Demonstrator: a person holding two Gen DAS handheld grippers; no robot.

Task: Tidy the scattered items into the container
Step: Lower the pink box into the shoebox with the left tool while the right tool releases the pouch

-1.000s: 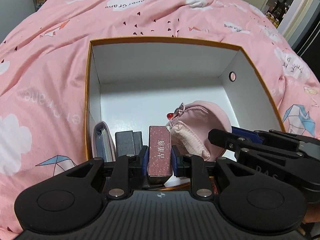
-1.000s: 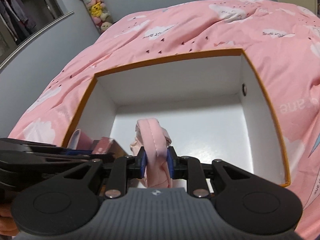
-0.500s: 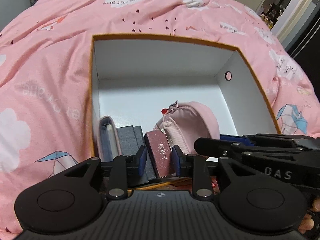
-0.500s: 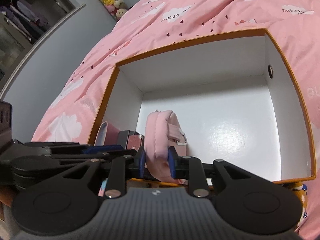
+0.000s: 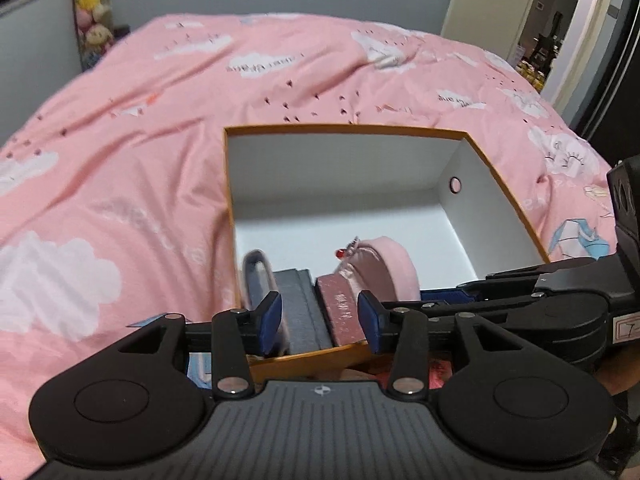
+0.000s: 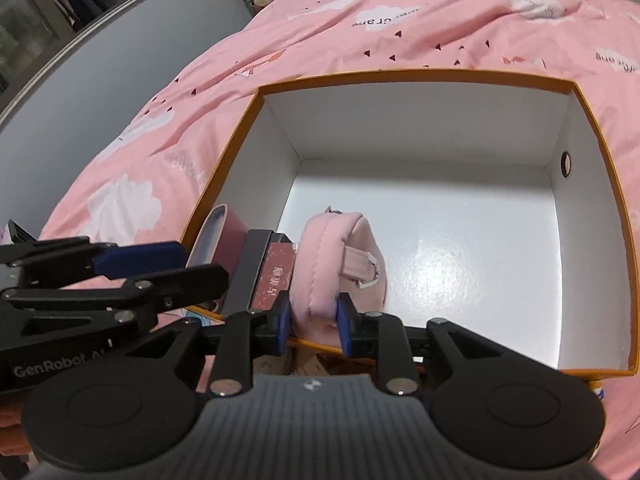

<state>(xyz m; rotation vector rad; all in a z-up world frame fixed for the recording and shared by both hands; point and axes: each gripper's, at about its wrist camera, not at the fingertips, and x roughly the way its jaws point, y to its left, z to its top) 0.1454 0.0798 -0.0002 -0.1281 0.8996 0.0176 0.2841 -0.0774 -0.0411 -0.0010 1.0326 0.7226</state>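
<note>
box (image 6: 592, 216) white inside, orange rim; pouch (image 6: 336, 256) pink; bedspread (image 5: 120, 184) pink, white clouds; claw pads (image 5: 269, 316) blue.

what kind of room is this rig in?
Most likely a home bedroom: a bed under a pink cloud-print duvet, stuffed toys stacked in the corner, and an open door to a lit room beyond.

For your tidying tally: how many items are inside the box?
4, in a row along the near wall: card holder, black case, maroon box, pink pouch. Others may hide behind them.
</note>
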